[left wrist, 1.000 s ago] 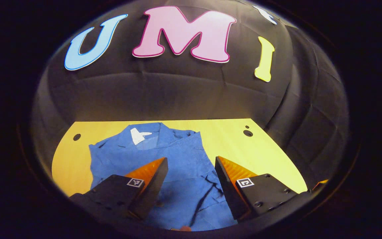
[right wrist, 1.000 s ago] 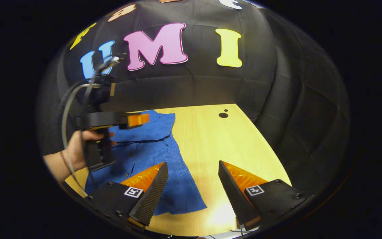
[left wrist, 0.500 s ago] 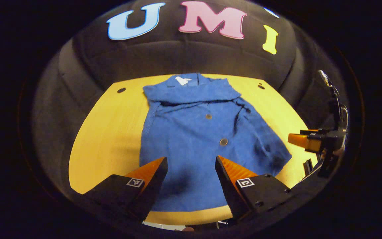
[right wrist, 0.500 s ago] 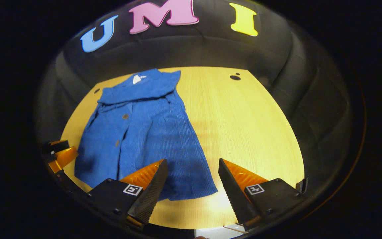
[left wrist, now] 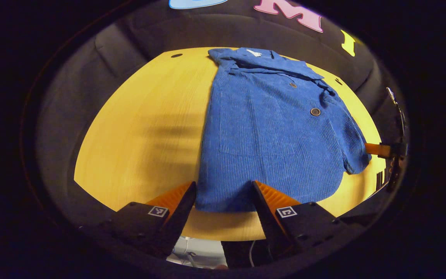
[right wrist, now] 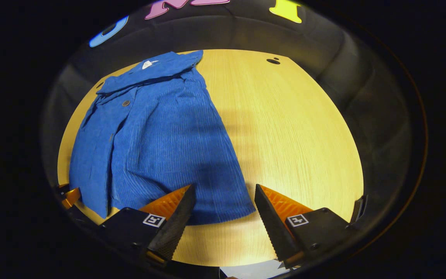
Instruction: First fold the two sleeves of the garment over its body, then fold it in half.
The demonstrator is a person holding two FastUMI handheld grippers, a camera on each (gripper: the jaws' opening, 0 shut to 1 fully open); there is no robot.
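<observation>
Left gripper view: left gripper (left wrist: 223,207) at 6 o'clock, jaws wide and empty, over the near hem of the blue garment (left wrist: 273,128) lying flat on the wooden table (left wrist: 145,128); right gripper (right wrist: 225,215) likewise wide and empty, at the hem's corner

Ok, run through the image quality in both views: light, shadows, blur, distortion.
Left gripper view: warm light, soft banded shadows on the table left of the blue shirt, fisheye bowing the table's edge, the shirt's ribbing sharp. Right gripper view: a bright glare patch on the table, a dim shadow band beside the shirt, the far wall dark.
</observation>
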